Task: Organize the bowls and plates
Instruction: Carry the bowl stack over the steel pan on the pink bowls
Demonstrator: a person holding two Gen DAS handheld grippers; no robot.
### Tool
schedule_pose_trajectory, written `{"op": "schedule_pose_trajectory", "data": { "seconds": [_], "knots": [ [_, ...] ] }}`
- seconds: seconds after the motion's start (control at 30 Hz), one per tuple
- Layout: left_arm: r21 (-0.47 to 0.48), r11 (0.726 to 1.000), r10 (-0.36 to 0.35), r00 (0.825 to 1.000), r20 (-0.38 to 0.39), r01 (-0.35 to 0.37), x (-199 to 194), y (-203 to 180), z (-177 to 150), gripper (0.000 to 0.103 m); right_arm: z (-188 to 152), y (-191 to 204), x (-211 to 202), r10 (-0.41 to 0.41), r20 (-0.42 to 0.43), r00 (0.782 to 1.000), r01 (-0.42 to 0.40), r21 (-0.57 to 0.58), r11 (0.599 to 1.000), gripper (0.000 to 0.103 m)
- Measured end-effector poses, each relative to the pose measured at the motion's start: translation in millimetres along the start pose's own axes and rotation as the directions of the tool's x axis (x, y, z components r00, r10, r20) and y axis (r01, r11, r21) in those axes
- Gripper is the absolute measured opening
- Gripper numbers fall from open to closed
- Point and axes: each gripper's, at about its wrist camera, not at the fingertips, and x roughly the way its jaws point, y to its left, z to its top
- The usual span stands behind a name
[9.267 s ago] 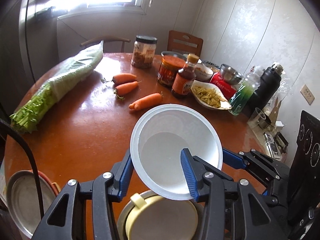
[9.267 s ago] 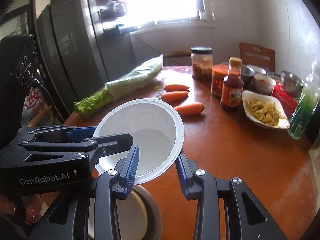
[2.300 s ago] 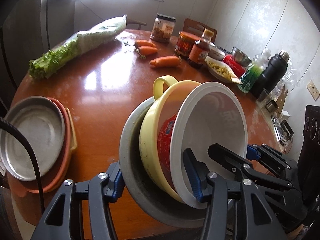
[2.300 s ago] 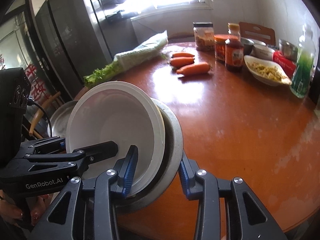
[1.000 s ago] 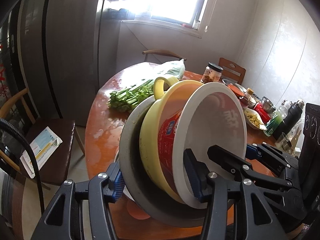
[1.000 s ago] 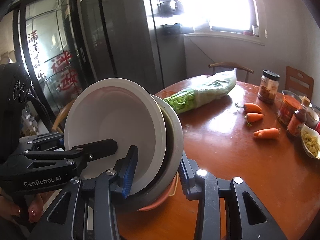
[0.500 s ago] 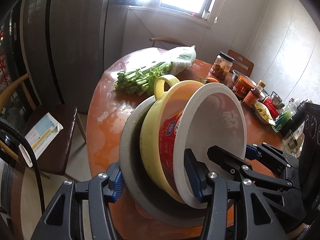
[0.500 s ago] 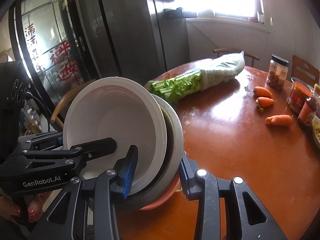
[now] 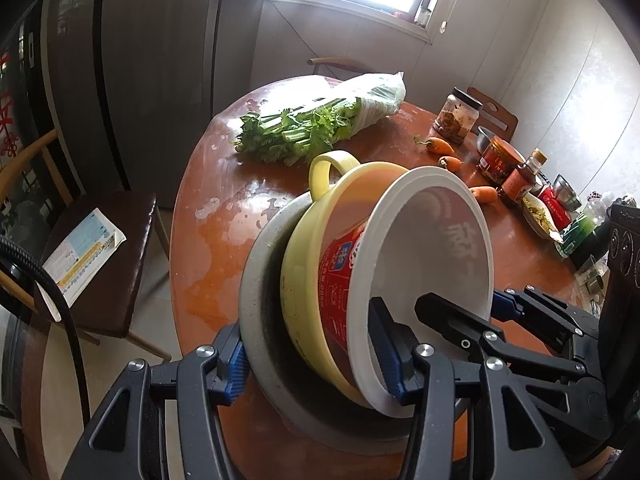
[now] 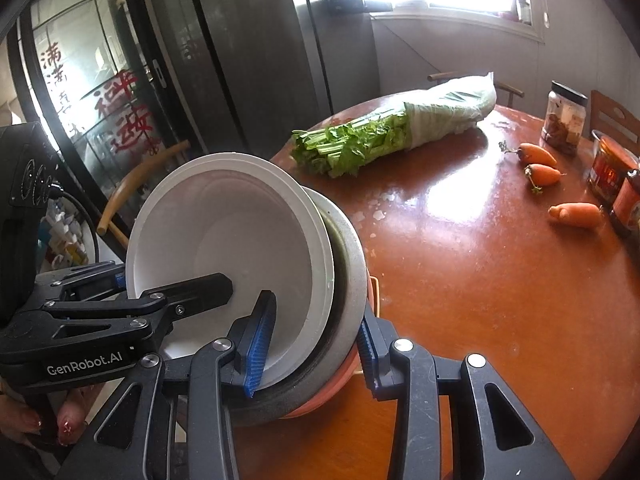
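A nested stack is held tilted over the near edge of the round wooden table [image 9: 224, 240]: a white bowl [image 9: 436, 260] inside a yellow handled bowl [image 9: 320, 264] inside a grey metal bowl [image 9: 264, 320]. My left gripper [image 9: 316, 364] is shut on one side of the stack's rim. My right gripper [image 10: 312, 344] is shut on the opposite side, where the white bowl [image 10: 232, 236] and grey bowl [image 10: 348, 256] show again. An orange plate [image 10: 344, 380] shows just under the stack in the right wrist view.
Celery in a bag [image 9: 320, 120], carrots [image 10: 576, 214], jars [image 9: 456, 116] and sauce bottles [image 9: 520, 178] lie further back on the table. A chair with a leaflet [image 9: 88, 252] stands left of the table. A dark fridge [image 10: 260, 60] is behind.
Both grippers have carried the bowl stack left along the table edge and lowered it; the table and celery now sit lower and closer. The grip on the stack is unchanged.
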Motion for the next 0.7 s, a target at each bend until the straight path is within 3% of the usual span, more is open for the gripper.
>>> {"op": "schedule_pose_trajectory", "data": {
  "seconds": [0.7],
  "knots": [
    [-0.002,1.000,0.017,1.000,0.000,-0.017,6.4,-1.7,0.1,0.052,-4.2,-5.7,6.3,0.003,-0.017,1.000,-0.003,0.018,1.000,0.040]
  ]
}}
